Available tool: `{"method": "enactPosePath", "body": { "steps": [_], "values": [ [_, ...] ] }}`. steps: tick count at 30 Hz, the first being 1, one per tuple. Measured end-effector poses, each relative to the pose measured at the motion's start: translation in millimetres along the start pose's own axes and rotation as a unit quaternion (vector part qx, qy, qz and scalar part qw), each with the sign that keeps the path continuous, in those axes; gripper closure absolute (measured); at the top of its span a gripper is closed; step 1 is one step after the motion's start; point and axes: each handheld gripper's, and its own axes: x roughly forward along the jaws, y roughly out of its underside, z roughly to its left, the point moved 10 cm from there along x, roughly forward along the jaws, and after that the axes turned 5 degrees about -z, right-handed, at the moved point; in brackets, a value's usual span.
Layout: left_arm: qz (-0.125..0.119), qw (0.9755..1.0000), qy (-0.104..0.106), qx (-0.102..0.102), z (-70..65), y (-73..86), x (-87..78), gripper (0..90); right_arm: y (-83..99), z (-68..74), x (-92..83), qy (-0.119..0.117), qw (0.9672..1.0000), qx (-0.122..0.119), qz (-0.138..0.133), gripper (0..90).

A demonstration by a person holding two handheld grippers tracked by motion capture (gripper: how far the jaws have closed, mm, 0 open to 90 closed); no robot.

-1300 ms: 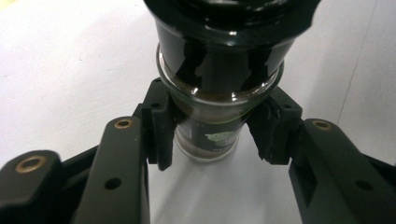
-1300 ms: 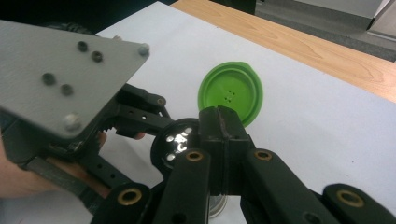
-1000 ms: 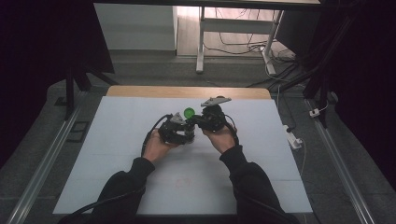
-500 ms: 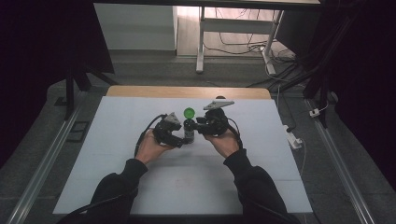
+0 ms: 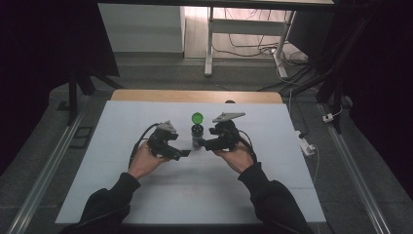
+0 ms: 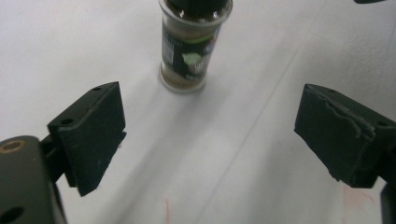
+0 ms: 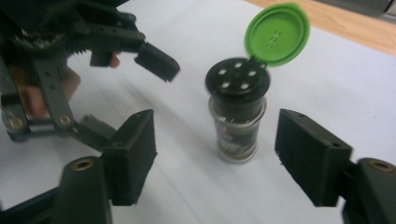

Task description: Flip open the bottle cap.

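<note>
A small glass spice jar (image 5: 197,138) with a black shaker top and an opened green flip lid (image 5: 197,117) stood upright on the white desk (image 5: 122,126); we saw the left tool (image 5: 184,154) and the right tool (image 5: 201,145) near it, both released, grasping nothing.

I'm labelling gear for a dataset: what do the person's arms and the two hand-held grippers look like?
Both arms wear dark long sleeves. Each hand-held gripper, left and right, is black, with blocky black jaw pads, a trailing black cable and a grey three-cornered plate on top.
</note>
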Motion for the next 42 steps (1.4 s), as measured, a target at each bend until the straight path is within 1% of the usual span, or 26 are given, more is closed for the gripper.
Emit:
{"method": "enactPosePath", "body": {
  "steps": [2,4,8,11,13,15,17,21,24,27,31,32,34,38,40,42],
  "values": [
    [-0.002,1.0,0.002,-0.004,-2.9,2.8,-6.6,8.0,3.4,2.5,-2.7,-0.001,1.0,0.0,0.003,24.4],
    [-0.002,1.0,0.003,-0.004,-5.2,6.5,-14.1,7.2,7.1,4.9,-5.8,-0.001,1.0,0.0,0.006,21.3],
    [-0.007,0.9998,0.007,-0.015,-10.5,13.8,-29.6,5.0,13.9,9.7,-13.8,-0.008,0.9999,0.004,0.009,16.2],
    [-0.016,0.9996,0.006,-0.022,-14.5,18.3,-43.1,2.5,18.9,13.1,-21.0,-0.013,0.9998,0.011,0.008,12.1],
    [-0.025,0.9993,0.006,-0.026,-16.8,19.8,-52.7,1.7,22.2,16.0,-26.2,-0.02,0.9995,0.022,0.007,10.8],
    [-0.033,0.9989,0.006,-0.032,-19.3,21.5,-61.8,1.0,25.8,18.0,-31.1,-0.022,0.9994,0.024,0.008,9.6],
    [-0.037,0.9986,0.008,-0.037,-22.2,25.2,-69.8,0.6,29.4,19.7,-35.7,-0.022,0.9995,0.021,0.009,8.0],
    [-0.037,0.9985,0.001,-0.04,-26.8,36.8,-84.0,0.0,37.6,22.9,-47.9,-0.018,0.9997,0.012,0.005,2.0],
    [-0.041,0.9982,-0.004,-0.044,-31.1,44.2,-95.3,0.0,43.9,22.1,-58.4,-0.009,0.9999,0.005,-0.002,0.0],
    [-0.049,0.9978,-0.014,-0.043,-35.1,51.3,-107.3,0.0,52.6,20.5,-69.8,-0.004,1.0,0.008,-0.003,0.0],
    [-0.051,0.9974,-0.031,-0.042,-38.5,65.8,-122.8,0.0,66.0,16.9,-83.9,0.005,0.9999,0.013,0.0,0.0],
    [-0.053,0.9969,-0.036,-0.045,-39.2,69.5,-126.7,0.0,68.9,15.9,-87.5,0.009,0.9999,0.014,0.0,0.0],
    [-0.056,0.9964,-0.04,-0.049,-40.5,76.7,-134.6,0.0,73.8,14.2,-94.4,0.015,0.9997,0.017,-0.001,0.0],
    [-0.07,0.9942,-0.05,-0.064,-43.2,88.5,-149.8,0.0,81.6,11.2,-108.0,0.03,0.9993,0.021,-0.006,0.0],
    [-0.073,0.9936,-0.057,-0.065,-44.1,94.7,-156.3,0.0,86.2,9.1,-115.0,0.043,0.9988,0.02,-0.007,0.0],
    [-0.077,0.9924,-0.069,-0.067,-44.1,101.1,-162.8,0.0,91.1,6.4,-122.5,0.06,0.998,0.019,-0.01,0.0]
  ]
}}
